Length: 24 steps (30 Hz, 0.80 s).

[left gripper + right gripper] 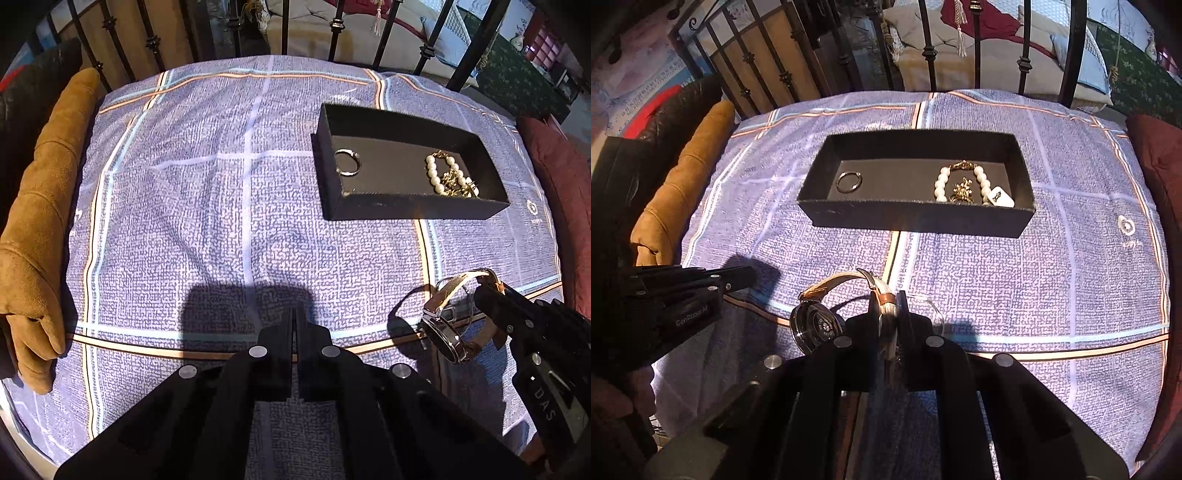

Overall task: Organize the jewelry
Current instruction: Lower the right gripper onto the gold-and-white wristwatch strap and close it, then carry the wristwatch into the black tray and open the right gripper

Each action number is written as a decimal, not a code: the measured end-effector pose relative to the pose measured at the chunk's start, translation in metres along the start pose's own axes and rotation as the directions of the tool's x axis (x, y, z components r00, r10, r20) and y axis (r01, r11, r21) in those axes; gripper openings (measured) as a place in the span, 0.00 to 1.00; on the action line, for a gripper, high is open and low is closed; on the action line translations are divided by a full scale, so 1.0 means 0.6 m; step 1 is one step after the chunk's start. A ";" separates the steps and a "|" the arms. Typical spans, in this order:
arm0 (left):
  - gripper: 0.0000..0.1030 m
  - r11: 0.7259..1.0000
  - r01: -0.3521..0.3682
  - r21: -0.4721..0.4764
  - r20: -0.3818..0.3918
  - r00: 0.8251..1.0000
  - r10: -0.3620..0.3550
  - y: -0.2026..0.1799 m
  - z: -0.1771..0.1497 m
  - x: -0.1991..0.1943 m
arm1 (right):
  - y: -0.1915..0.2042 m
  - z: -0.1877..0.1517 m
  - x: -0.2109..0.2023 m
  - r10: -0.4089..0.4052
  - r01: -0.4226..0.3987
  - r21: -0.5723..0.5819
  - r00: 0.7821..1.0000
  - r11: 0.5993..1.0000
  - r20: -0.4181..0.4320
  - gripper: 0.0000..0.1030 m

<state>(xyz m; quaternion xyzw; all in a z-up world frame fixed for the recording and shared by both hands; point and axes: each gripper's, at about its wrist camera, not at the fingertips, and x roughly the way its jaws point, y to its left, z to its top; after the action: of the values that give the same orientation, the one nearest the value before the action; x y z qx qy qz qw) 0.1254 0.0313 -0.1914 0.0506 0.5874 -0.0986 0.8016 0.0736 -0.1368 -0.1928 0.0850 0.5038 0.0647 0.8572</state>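
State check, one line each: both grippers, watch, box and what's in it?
left gripper: shut, empty
right gripper: shut on the watch strap
watch: held by its strap, face tilted sideways
black box: open, no lid, on the cloth
ring: flat in the box, left end
pearl bracelet: in the box, right end

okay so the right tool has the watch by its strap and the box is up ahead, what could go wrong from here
1. The right tool pinches only the strap, so the watch hangs off to one side with its heavy face; it could swing or slip out.
2. The black box already holds a ring and a pearl bracelet; a careless drop could land the watch on them.
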 end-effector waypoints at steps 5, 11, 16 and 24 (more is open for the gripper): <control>0.01 1.000 0.006 0.011 0.018 1.000 -0.007 -0.008 0.017 -0.014 | -0.002 0.012 -0.025 0.003 -0.004 0.013 0.999 1.000 0.035 0.09; 0.01 1.000 0.015 0.018 0.040 0.999 -0.015 -0.016 0.028 -0.034 | -0.012 0.029 -0.046 0.000 -0.002 0.030 0.997 1.000 0.074 0.09; 0.01 1.000 0.015 0.022 0.062 0.998 -0.016 -0.026 0.042 -0.045 | -0.022 0.051 -0.059 -0.015 0.011 0.037 0.993 0.999 0.117 0.09; 0.01 0.999 0.010 0.034 0.081 0.997 -0.013 -0.043 0.061 -0.049 | -0.041 0.086 -0.072 -0.040 0.031 0.056 0.984 0.998 0.176 0.09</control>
<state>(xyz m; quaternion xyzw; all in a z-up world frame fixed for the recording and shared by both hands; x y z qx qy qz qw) 0.1458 0.0020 -0.1515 0.0568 0.5529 -0.1152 0.8233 0.0984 -0.1735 -0.1367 0.1042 0.4285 0.0282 0.8971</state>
